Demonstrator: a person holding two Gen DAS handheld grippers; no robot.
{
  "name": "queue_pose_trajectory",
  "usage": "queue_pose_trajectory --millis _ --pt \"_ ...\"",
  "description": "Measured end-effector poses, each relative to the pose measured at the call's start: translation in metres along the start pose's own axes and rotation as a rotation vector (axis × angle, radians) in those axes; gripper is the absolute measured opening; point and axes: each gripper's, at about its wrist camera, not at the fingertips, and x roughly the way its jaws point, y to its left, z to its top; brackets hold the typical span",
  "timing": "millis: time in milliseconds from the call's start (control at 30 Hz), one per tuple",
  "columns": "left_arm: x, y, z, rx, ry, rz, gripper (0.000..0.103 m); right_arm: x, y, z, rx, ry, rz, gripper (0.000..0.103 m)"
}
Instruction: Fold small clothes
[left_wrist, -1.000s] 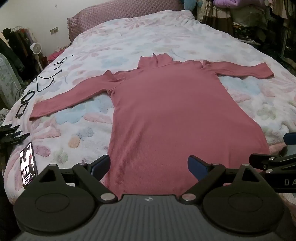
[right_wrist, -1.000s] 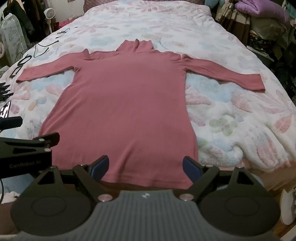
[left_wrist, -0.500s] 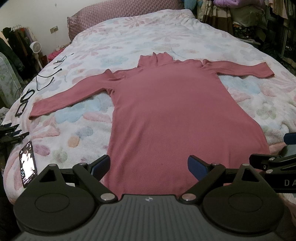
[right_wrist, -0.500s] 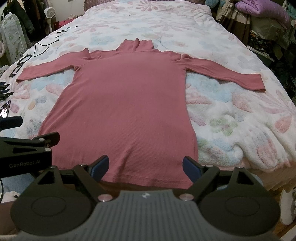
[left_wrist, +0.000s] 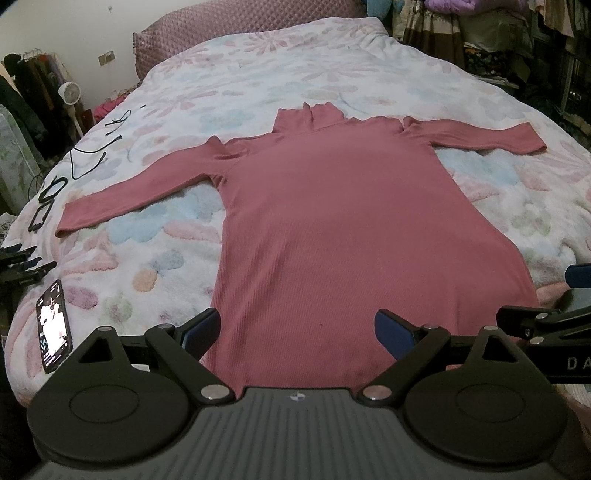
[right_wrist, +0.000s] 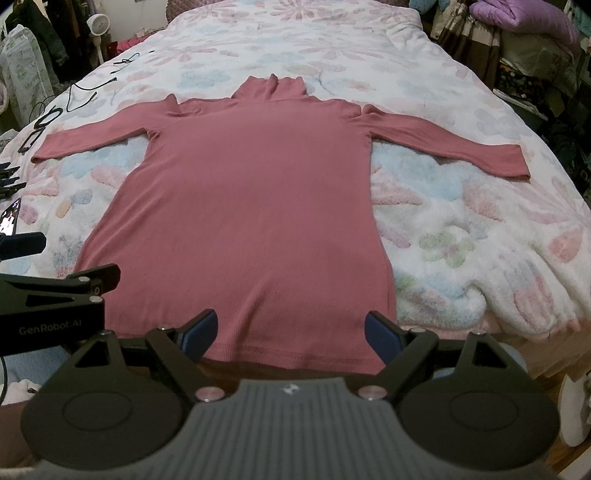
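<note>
Pink turtleneck top (left_wrist: 354, 236) flat on the bedspread (left_wrist: 258, 74), collar at 12 o'clock, unfolded. My left gripper (left_wrist: 297, 332) and right gripper (right_wrist: 286, 332) gape empty over the hem. Next: pinch a sleeve, fold inward.

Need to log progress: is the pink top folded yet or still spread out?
Spread out. The pink top lies flat on the bed, both sleeves extended sideways, collar unfolded, no folds made.

A pink top (left_wrist: 343, 236) lies flat on the bed (left_wrist: 258, 74), sleeves spread out. The left gripper (left_wrist: 297, 328) hangs wide open over its bottom edge. A phone (left_wrist: 54, 330) lies near the bed's left edge.
</note>
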Motion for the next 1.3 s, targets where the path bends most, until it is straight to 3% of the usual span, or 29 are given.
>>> queue_pose_trajectory --millis 1300 --pt "0.0013 0.0012 -0.0026 -0.011 0.009 -0.003 0.103 -0.0003 0.0003 0.0002 -0.002 0.005 -0.001 0.083"
